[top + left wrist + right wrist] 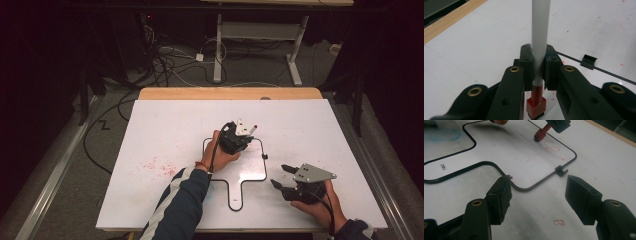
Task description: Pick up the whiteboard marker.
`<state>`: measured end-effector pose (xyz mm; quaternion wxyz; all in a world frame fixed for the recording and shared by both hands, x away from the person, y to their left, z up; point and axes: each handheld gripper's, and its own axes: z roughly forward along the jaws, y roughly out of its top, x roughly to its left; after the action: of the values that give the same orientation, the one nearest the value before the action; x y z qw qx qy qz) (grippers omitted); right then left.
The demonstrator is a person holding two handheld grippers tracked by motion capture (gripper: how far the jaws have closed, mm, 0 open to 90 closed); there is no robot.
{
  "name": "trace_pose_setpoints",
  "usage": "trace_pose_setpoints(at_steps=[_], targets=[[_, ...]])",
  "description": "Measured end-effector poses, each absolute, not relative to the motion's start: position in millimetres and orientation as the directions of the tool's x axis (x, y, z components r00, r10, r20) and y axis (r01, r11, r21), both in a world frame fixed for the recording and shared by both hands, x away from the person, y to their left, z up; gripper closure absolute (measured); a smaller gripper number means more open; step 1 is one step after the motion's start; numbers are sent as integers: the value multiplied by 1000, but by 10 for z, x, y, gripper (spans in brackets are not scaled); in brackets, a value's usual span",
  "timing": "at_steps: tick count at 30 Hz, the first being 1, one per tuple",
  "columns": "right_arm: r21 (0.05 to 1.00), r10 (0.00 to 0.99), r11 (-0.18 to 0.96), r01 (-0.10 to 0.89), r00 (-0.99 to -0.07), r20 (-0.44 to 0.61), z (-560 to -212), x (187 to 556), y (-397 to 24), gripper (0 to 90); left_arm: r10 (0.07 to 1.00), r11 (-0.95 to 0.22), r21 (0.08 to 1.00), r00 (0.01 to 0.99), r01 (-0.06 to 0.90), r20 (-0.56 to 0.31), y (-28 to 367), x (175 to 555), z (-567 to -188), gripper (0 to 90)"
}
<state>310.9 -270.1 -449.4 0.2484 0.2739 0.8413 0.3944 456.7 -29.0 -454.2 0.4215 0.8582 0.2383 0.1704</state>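
marker (539, 37) — light, stiff, smooth barrel, prone to twist; best held mid-barrel | left gripper (239, 136) clamped on it, red tip down on small whiteboard (252, 170), toward its 1 o'clock corner | right gripper (281, 176) jaws apart, empty, at the whiteboard's 4 o'clock on worktop (165, 125)

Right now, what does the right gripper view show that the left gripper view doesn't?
Right gripper view: red writing on the small whiteboard, a blue smudge, and the right gripper with jaws open, nothing between them. Left gripper view: the marker, its white barrel clamped in the left gripper. Shared: the marker's red tip end and the board frame's black clip.
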Motion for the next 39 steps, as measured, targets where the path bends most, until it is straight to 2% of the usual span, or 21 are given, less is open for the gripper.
trace_pose_setpoints(at_steps=[10,19,29,39], targets=[[796,656,544,265,-726,-206,-4500,3112,-2685,384,618,-486,806,785,339,42,-151,4758,-4556,780],[791,649,554,259,-730,-215,-4508,3110,-2677,384,542,-527,796,839,298,45,-397,4660,-4548,779],[791,652,555,258,-725,-221,-4500,3104,-2688,384,622,-496,782,783,376,18,-37,4780,-4592,780],[793,665,547,267,-714,-219,-4504,3152,-2708,384,529,-544,782,848,304,39,-248,4530,-4567,778]])
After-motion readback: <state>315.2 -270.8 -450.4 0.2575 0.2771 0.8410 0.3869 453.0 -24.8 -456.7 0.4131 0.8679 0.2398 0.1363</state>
